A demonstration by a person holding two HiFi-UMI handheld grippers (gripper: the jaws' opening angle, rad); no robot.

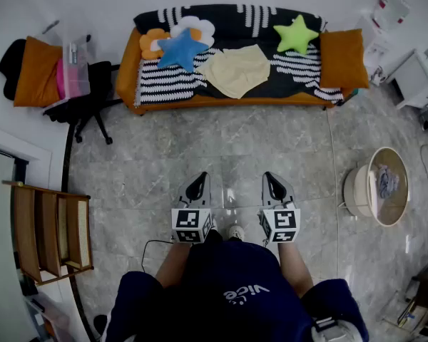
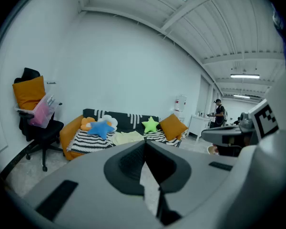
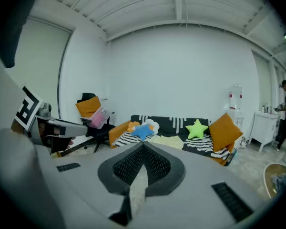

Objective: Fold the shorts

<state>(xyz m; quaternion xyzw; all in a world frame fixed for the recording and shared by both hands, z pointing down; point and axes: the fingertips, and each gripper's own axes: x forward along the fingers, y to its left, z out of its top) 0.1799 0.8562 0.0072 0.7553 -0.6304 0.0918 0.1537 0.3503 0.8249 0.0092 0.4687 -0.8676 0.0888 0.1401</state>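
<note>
Left claw (image 1: 199, 184), right claw (image 1: 272, 182) (closed), pale yellow shorts (image 1: 235, 70) spread on sofa (image 1: 228, 18)

Person wearing a dark navy top (image 1: 232, 291) with pale lettering. The left gripper (image 1: 201, 176) and right gripper (image 1: 269, 176) are pale grey with black jaw pads; each bears a marker cube (image 1: 191, 226) printed with black-and-white squares.

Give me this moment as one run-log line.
stage: before approach | left gripper: shut, empty | right gripper: shut, empty | shorts: spread on sofa, untouched
</note>
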